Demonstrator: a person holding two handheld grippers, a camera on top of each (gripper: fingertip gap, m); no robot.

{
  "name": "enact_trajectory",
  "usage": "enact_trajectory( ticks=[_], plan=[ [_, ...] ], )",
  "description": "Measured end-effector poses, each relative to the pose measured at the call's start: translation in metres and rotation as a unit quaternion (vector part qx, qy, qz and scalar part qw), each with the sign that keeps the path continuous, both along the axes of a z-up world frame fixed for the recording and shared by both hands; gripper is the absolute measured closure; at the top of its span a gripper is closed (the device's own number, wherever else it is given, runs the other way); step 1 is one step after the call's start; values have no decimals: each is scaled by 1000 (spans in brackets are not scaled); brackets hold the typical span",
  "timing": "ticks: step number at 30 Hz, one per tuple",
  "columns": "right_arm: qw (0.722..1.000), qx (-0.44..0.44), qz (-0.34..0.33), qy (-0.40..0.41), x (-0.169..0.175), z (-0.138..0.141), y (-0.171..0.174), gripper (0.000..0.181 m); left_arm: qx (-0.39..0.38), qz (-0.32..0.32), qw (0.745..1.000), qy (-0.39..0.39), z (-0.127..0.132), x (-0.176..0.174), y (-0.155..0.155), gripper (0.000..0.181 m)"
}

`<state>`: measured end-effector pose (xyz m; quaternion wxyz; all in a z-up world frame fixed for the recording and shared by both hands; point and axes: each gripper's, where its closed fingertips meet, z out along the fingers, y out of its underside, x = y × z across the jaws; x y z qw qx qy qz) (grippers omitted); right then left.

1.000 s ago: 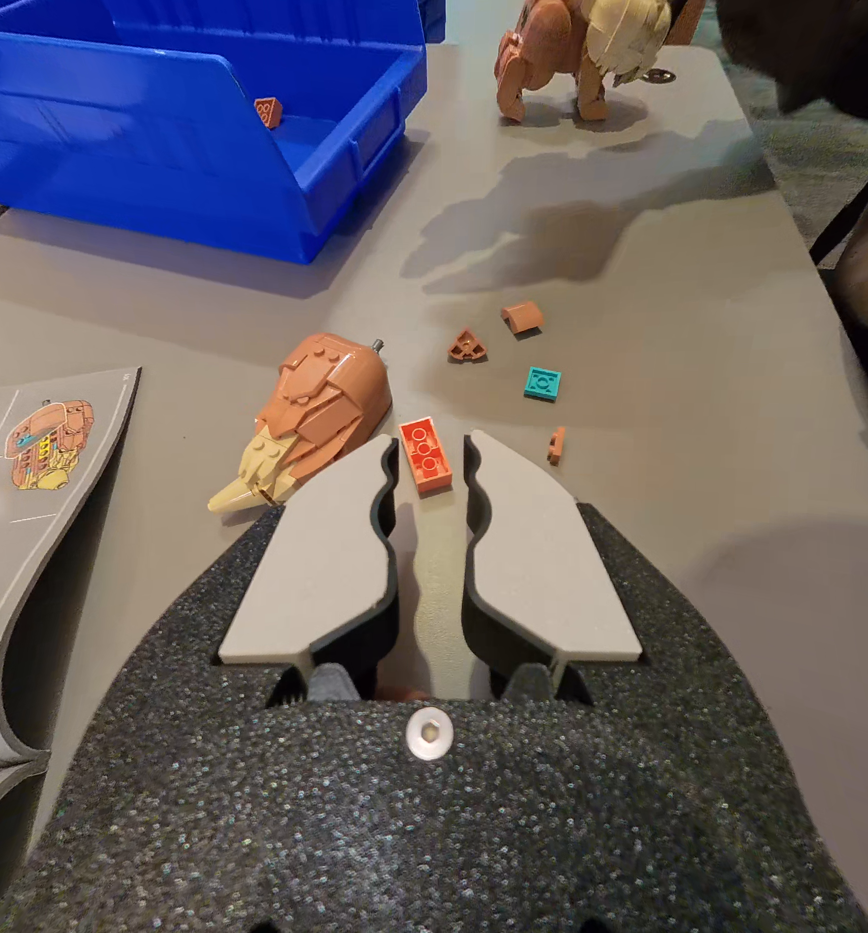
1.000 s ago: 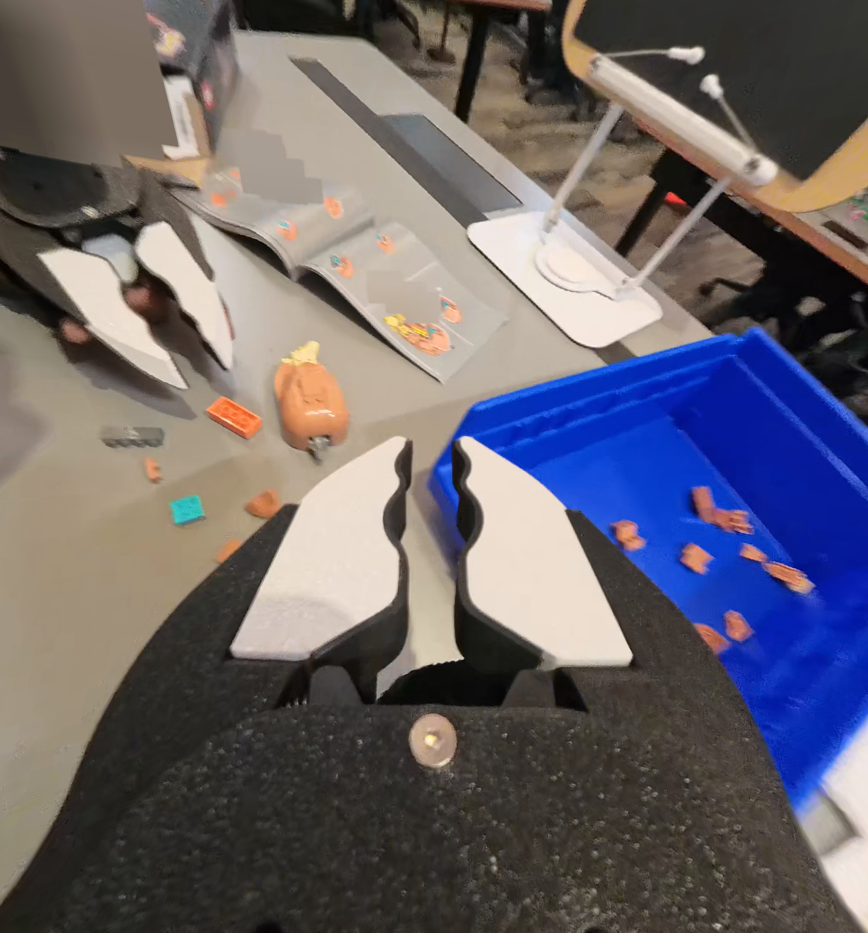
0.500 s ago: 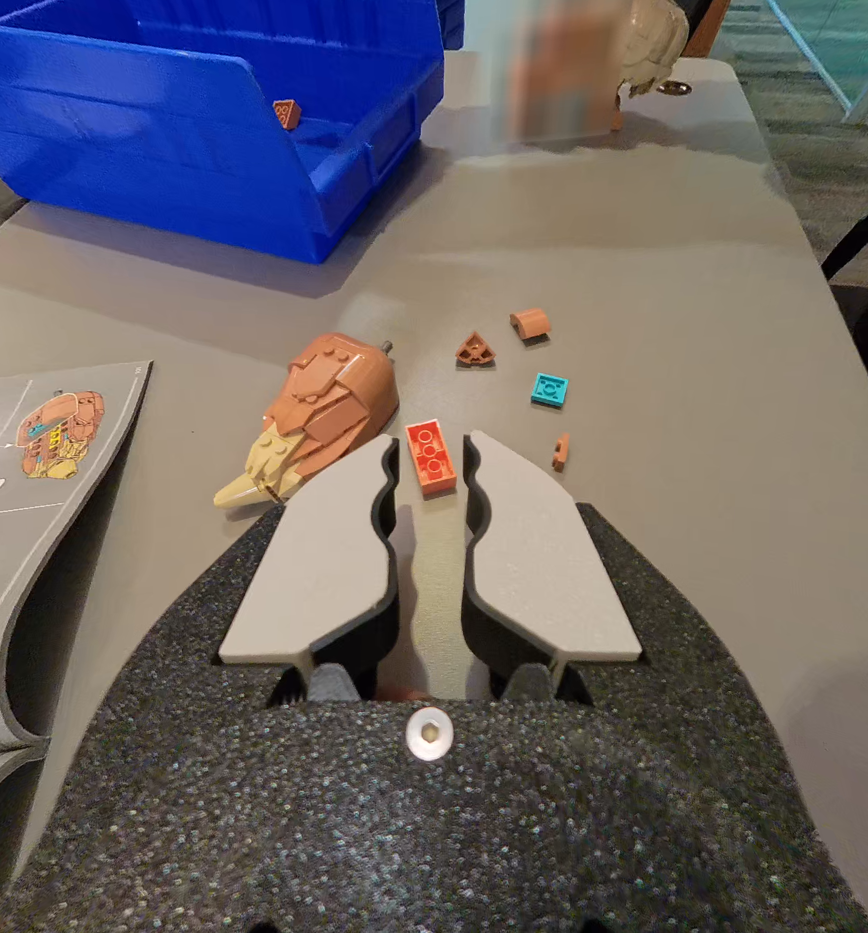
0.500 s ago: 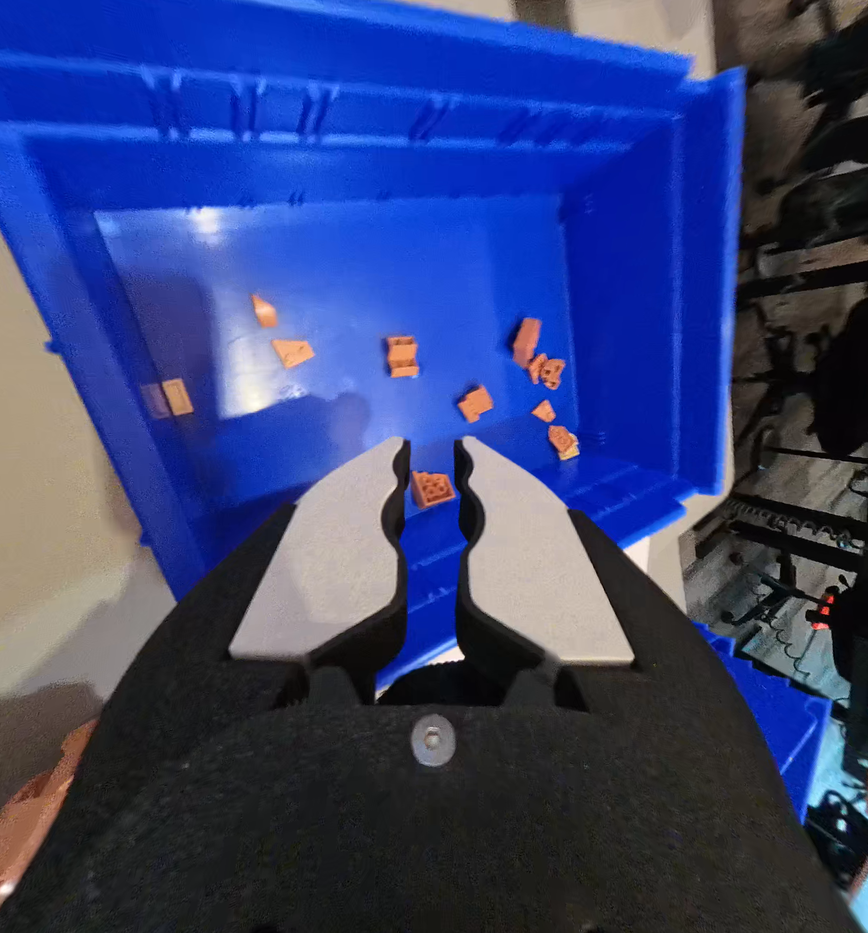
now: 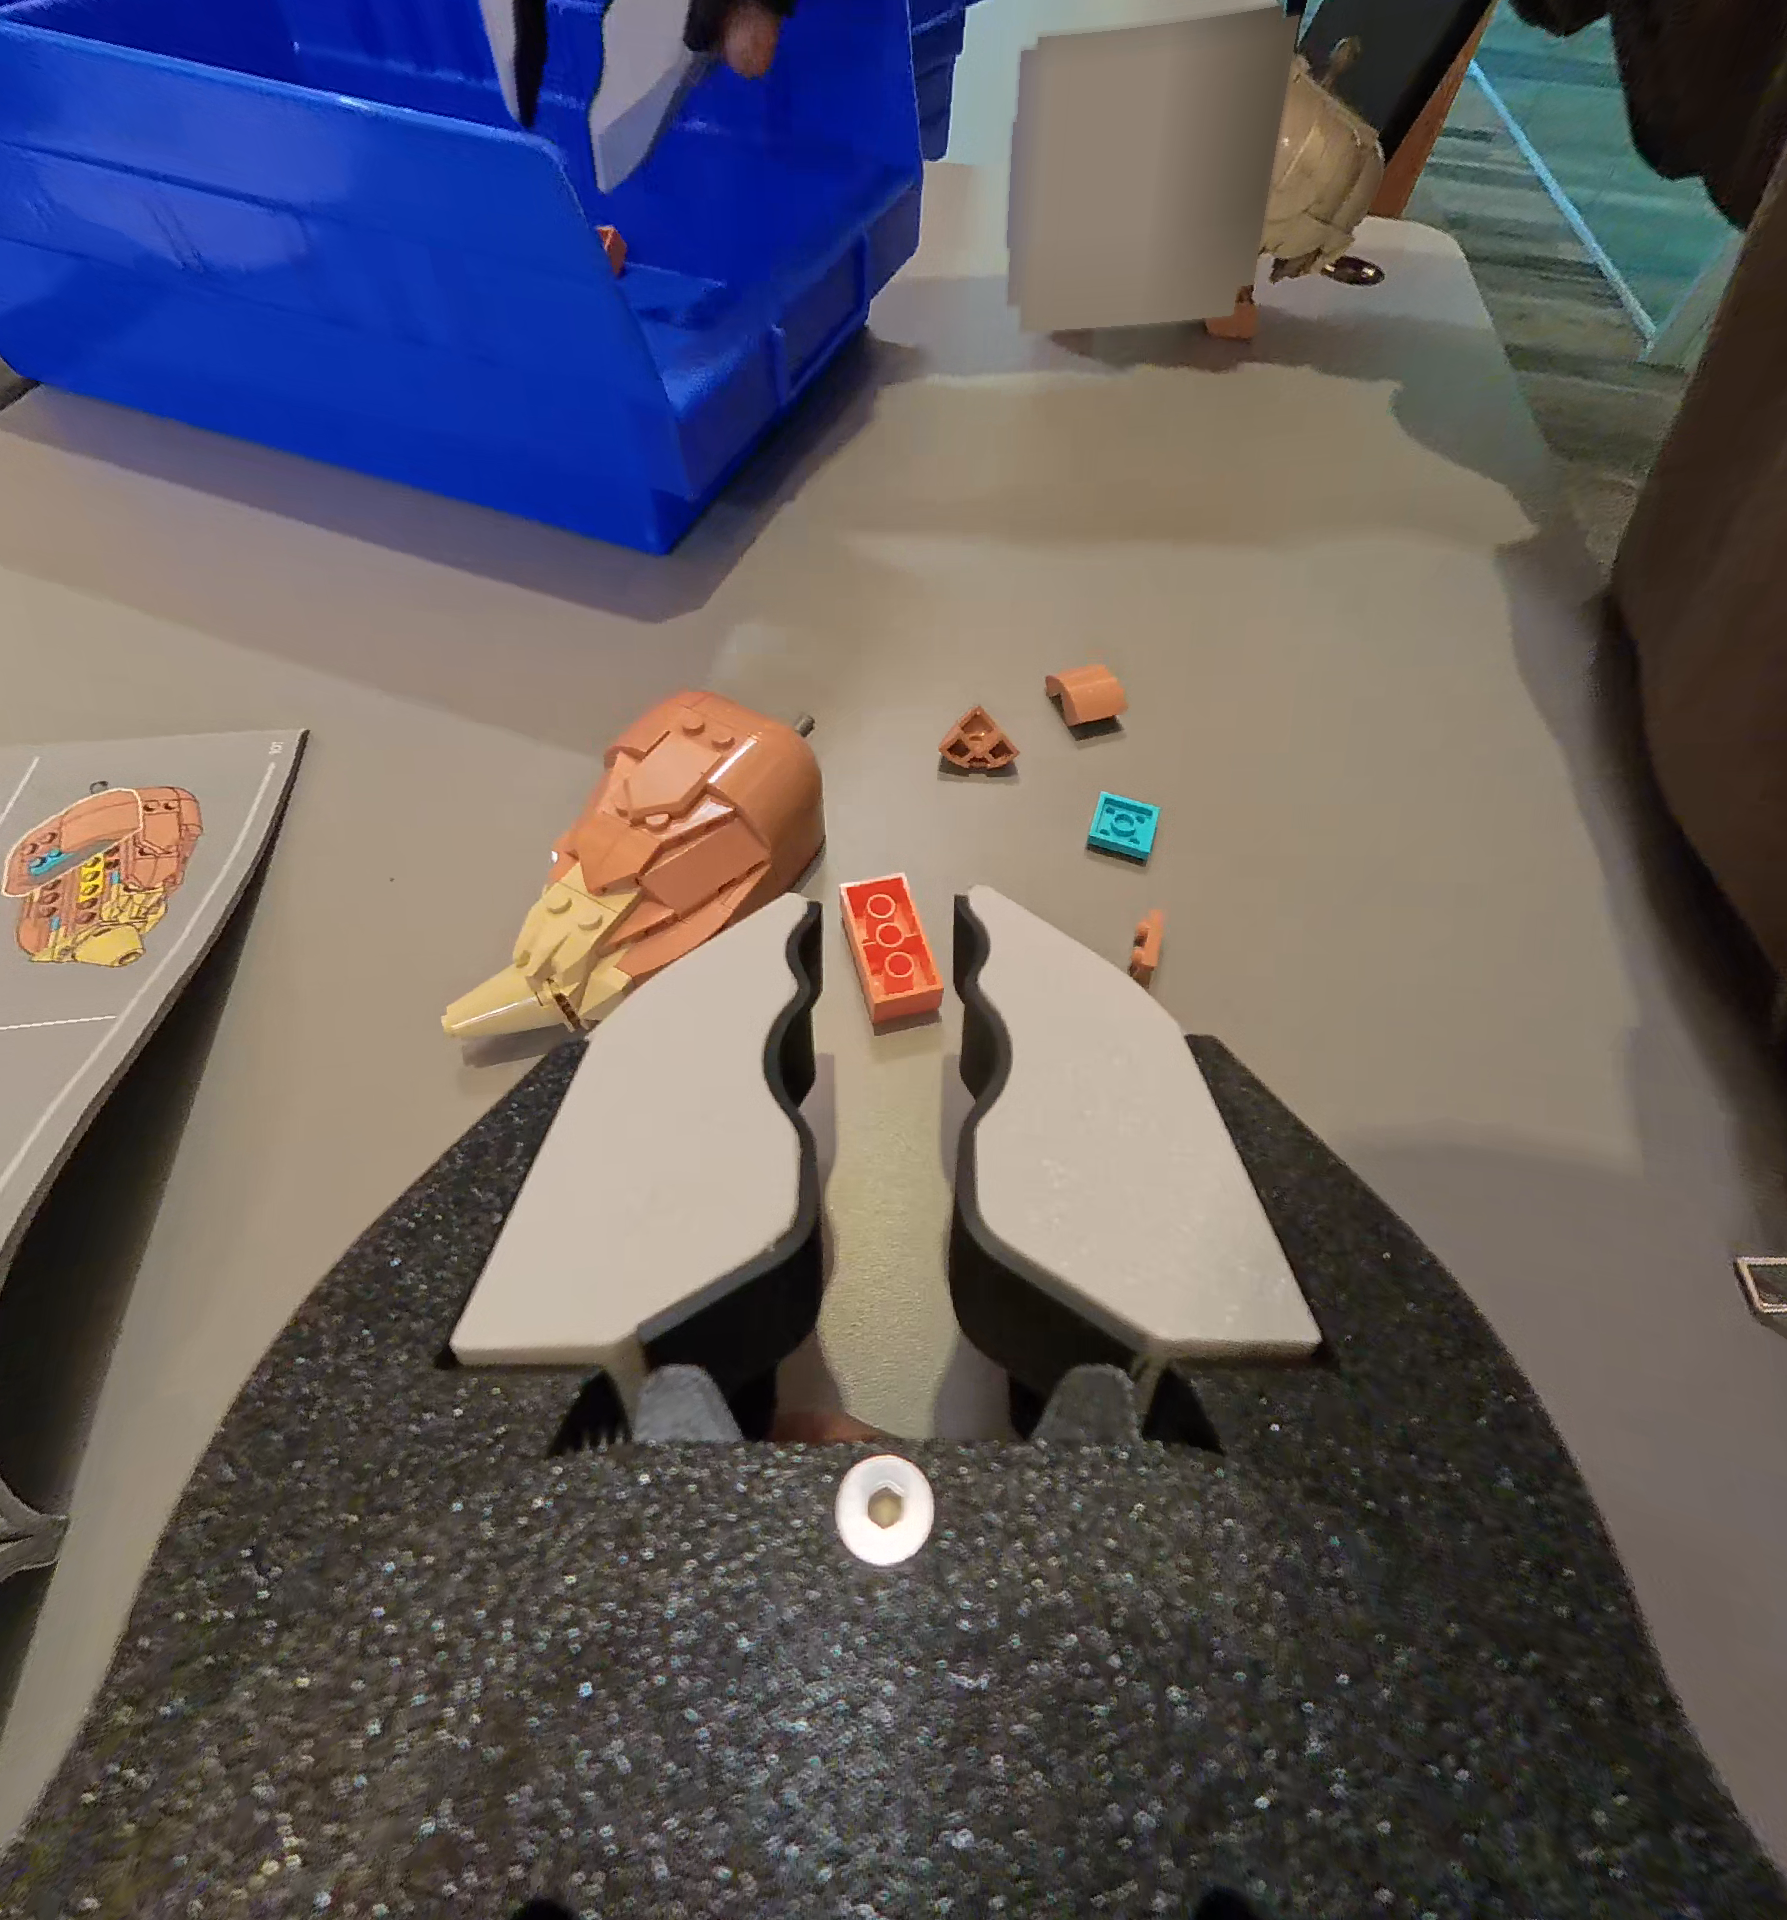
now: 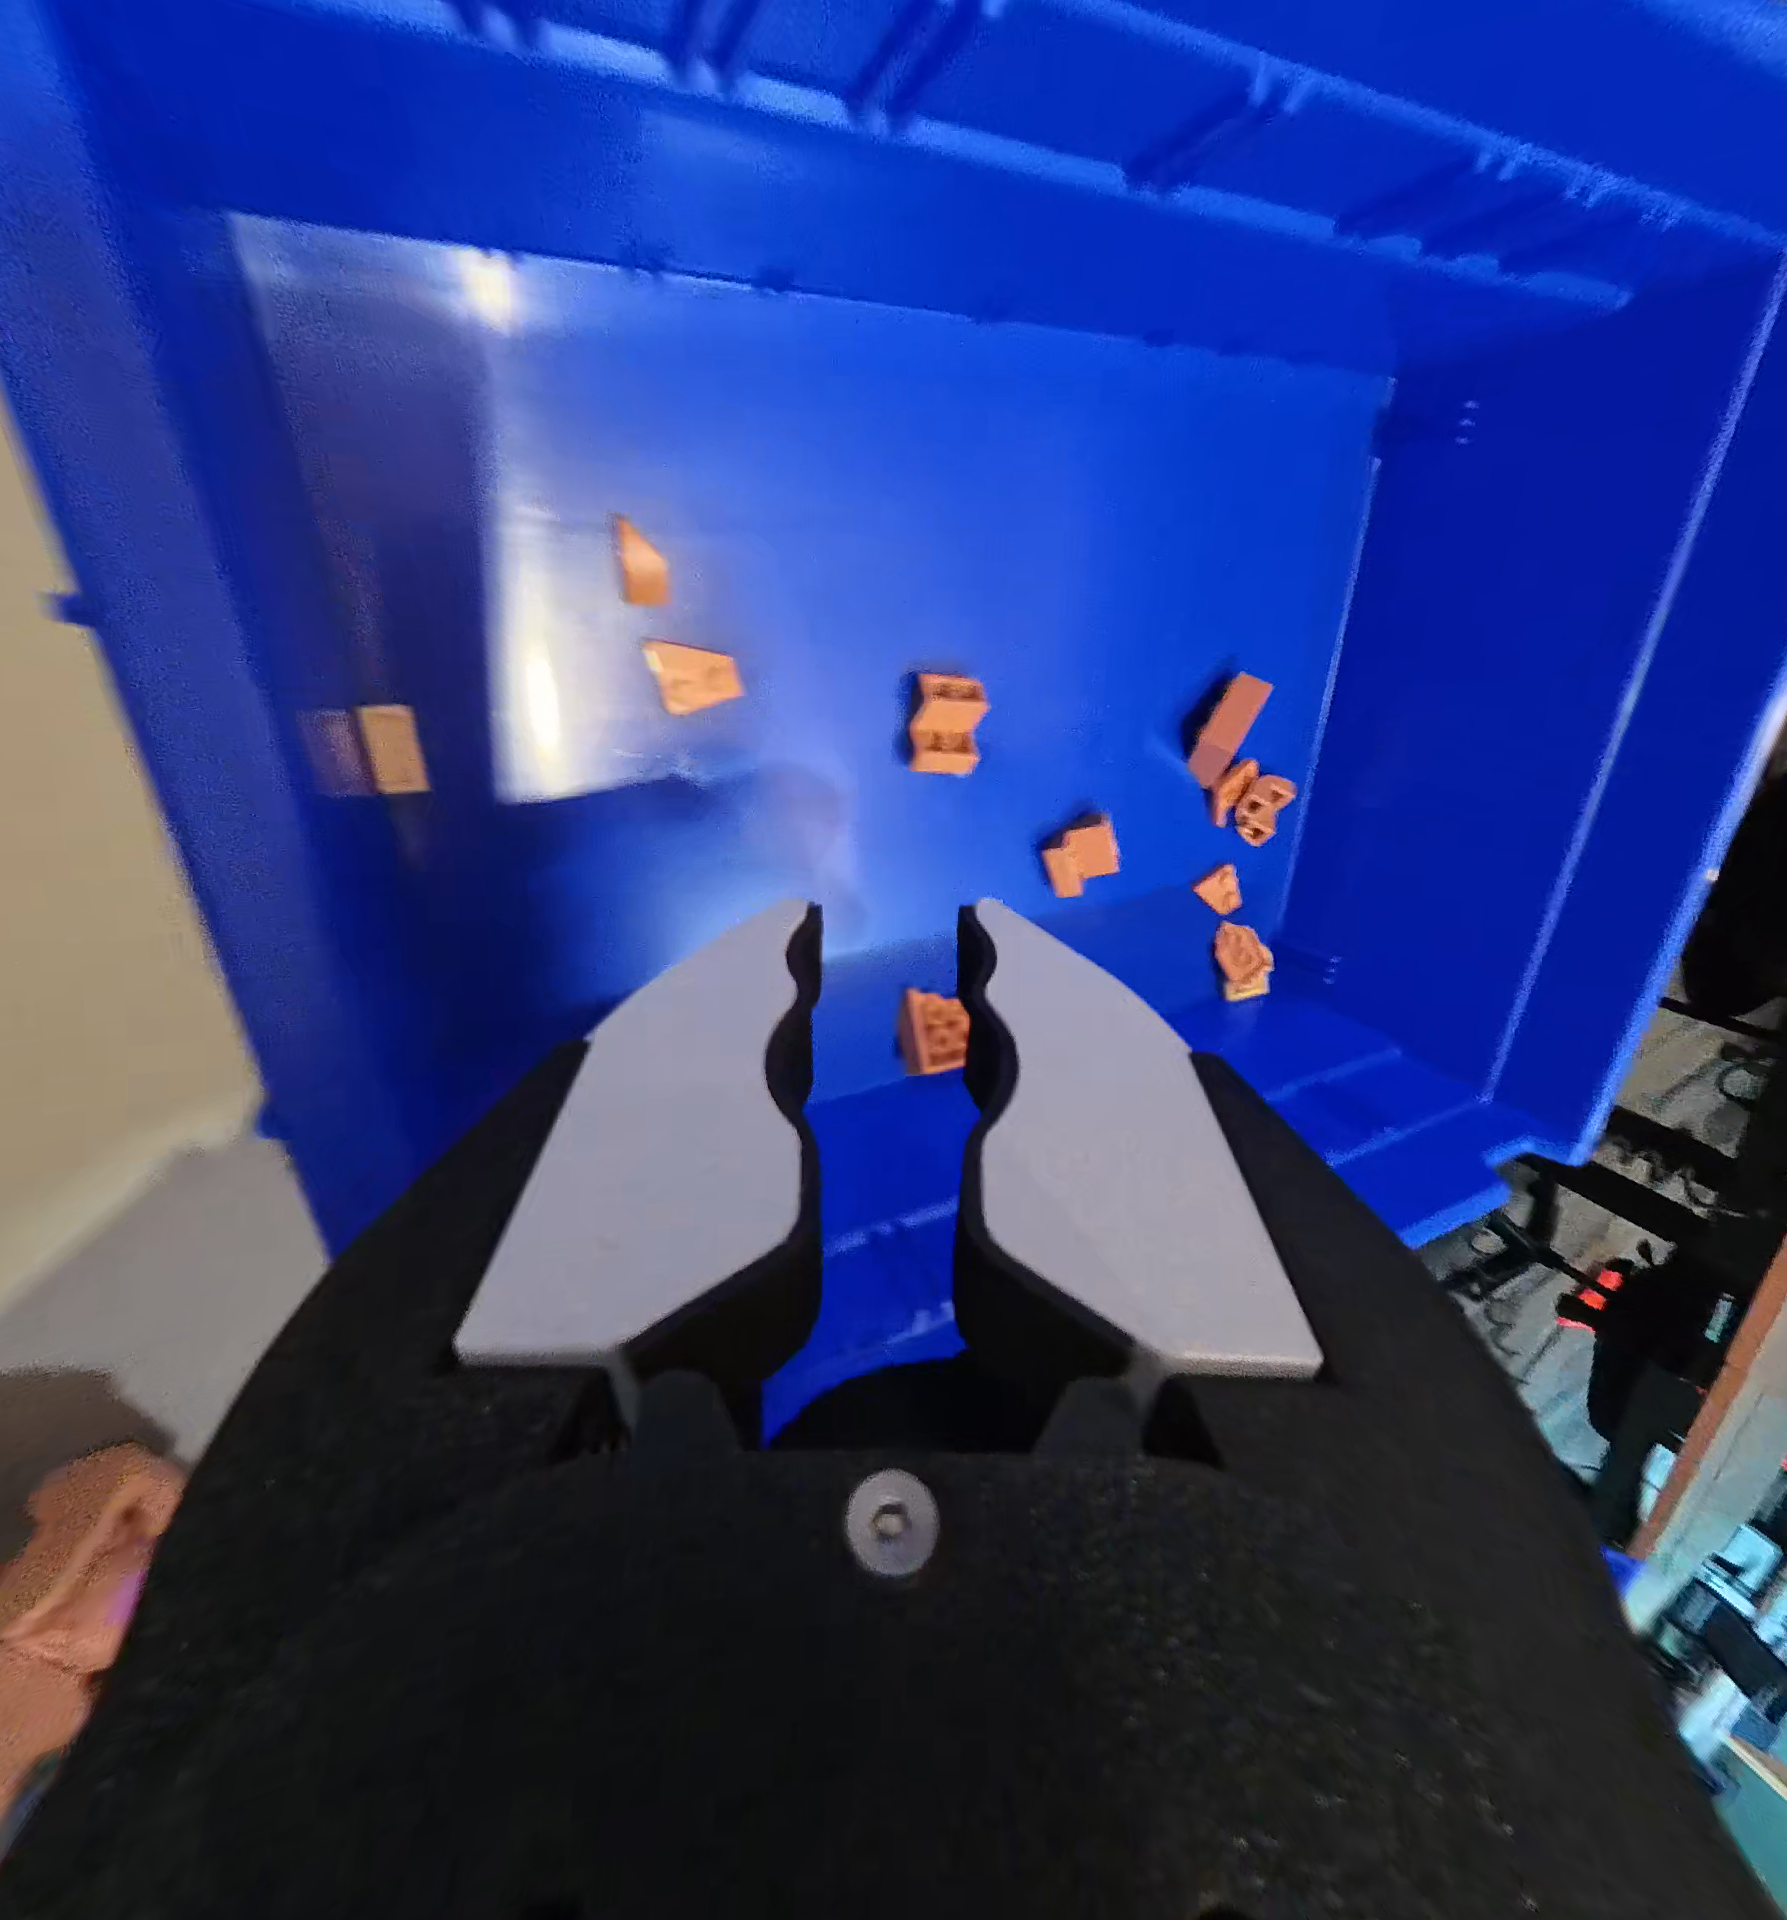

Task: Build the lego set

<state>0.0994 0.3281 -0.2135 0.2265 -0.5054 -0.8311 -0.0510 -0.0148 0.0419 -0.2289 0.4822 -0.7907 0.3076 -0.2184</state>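
Observation:
My left gripper (image 5: 889, 906) is open and empty, low over the grey table, with a red-orange 2x3 brick (image 5: 890, 948) lying between its fingertips. A built brown and tan piece (image 5: 660, 852) lies just left of it. A teal tile (image 5: 1124, 826), a brown corner piece (image 5: 978, 742), a brown curved piece (image 5: 1086, 692) and a small brown clip (image 5: 1147, 943) lie to the right. My right gripper (image 6: 889, 914) is open and empty above the blue bin (image 6: 972, 208), which holds several small brown pieces; one (image 6: 935, 1029) lies between its fingertips.
The open instruction booklet (image 5: 68, 935) lies at the left. The blue bin (image 5: 349, 270) stands at the back left with the right gripper's fingers (image 5: 640, 114) in it. A built brown and tan model (image 5: 1315, 177) stands at the far edge. A person's dark sleeve (image 5: 1751, 623) is at the right. Tip to tip, the grippers are about 30 centimetres apart. The right gripper is farther from the small brown clip (image 5: 1147, 943), some 30 centimetres, than the left, some 6 centimetres. The teal tile (image 5: 1124, 826) lies some 8 centimetres from my left tips, 30 centimetres from my right tips.
My right gripper swung from the table over into the blue bin and moved lower toward the pieces. My left gripper barely moved and stays around the red-orange brick.

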Motion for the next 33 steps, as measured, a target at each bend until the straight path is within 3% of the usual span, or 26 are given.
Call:
enact_trajectory(
  ticks=[3,9,15,23,27,33],
  plan=[
    [999,26,13,-35,-5,1,27,155,-1,-2,1000,3,-1,1,0,157],
    [978,26,97,-183,-13,-23,77,138,1,-2,1000,10,-2,0,-1,157],
    [967,-47,107,-227,-22,-40,77,138,0,6,1000,8,-2,-6,-1,157],
    [957,-33,96,-271,-15,-58,83,143,0,3,1000,9,-2,-6,-2,157],
    [958,-41,90,-268,-17,-58,81,158,-1,5,1000,5,-1,-7,-1,157],
    [961,-38,83,-259,-17,-58,82,158,-1,4,1000,7,-1,-7,-2,157]
  ],
)
